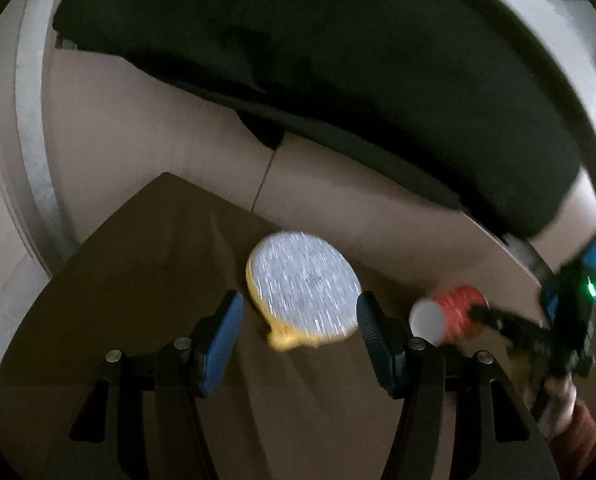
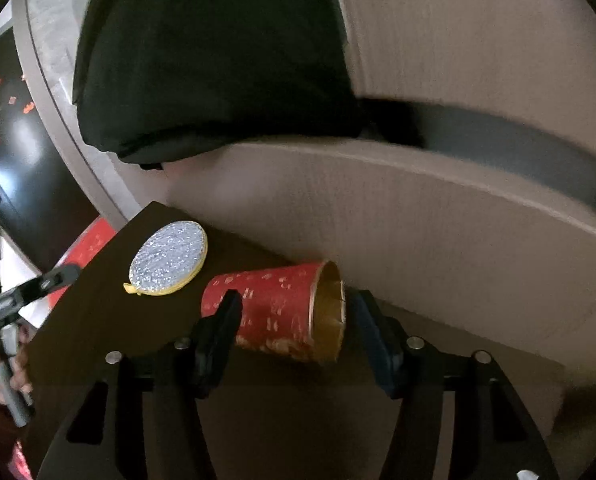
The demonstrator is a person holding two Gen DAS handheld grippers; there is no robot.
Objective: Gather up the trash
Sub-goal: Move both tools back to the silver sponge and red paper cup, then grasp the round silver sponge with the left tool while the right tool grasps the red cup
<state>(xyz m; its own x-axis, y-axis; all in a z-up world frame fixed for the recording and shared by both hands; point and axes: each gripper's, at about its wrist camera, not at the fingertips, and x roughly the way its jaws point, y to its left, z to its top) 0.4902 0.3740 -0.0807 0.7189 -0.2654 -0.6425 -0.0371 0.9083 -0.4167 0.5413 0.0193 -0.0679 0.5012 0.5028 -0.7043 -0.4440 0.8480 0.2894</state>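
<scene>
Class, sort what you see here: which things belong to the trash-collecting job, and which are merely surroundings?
Belongs to the job:
red paper cup, lying on its side
foil lid, yellow-rimmed, lying flat
left gripper, open
right gripper, open around the cup

Merely there:
dark table
black cushion

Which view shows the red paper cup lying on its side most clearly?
The right wrist view: the red paper cup lies sharp and near between the open right gripper fingers, its brown-stained mouth visible. The left wrist view shows it blurred at the right, white base facing the camera.
</scene>
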